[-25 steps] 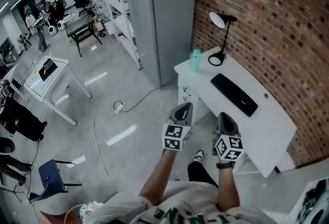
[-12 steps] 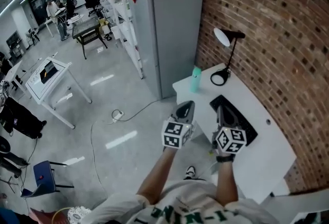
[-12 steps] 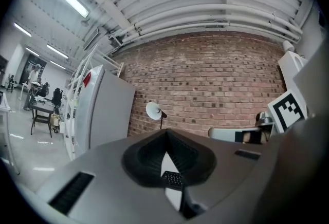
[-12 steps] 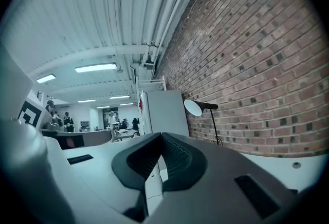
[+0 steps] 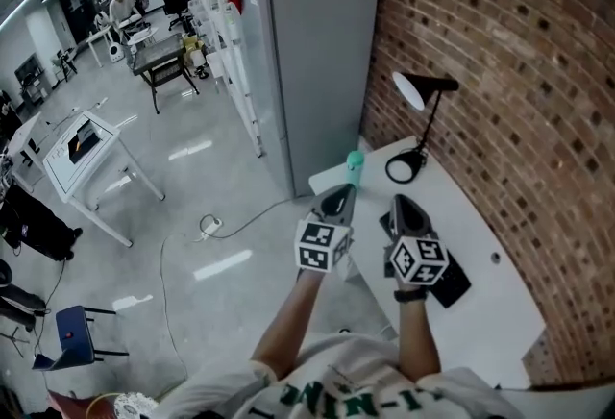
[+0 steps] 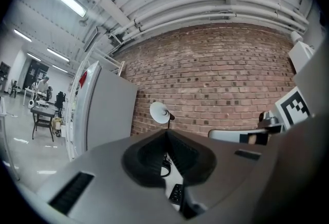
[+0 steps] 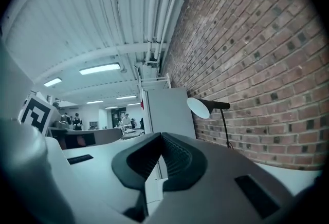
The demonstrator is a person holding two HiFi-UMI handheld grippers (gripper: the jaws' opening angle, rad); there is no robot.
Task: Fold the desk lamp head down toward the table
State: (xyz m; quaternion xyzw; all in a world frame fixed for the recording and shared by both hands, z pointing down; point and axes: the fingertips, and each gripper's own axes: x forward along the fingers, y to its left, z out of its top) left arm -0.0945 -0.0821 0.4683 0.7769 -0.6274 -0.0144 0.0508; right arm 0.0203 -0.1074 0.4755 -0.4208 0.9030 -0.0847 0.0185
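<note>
Approach step, it seems — left claw and right claw, both closed and empty, sit mid-frame short of the lamp head at upper right; next, reach it.

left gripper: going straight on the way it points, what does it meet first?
Likely the desk lamp: in the left gripper view its head and stem sit behind the tips of the shut left gripper, brick wall beyond. Depth is unclear, and the jaws may hide something nearer.
</note>
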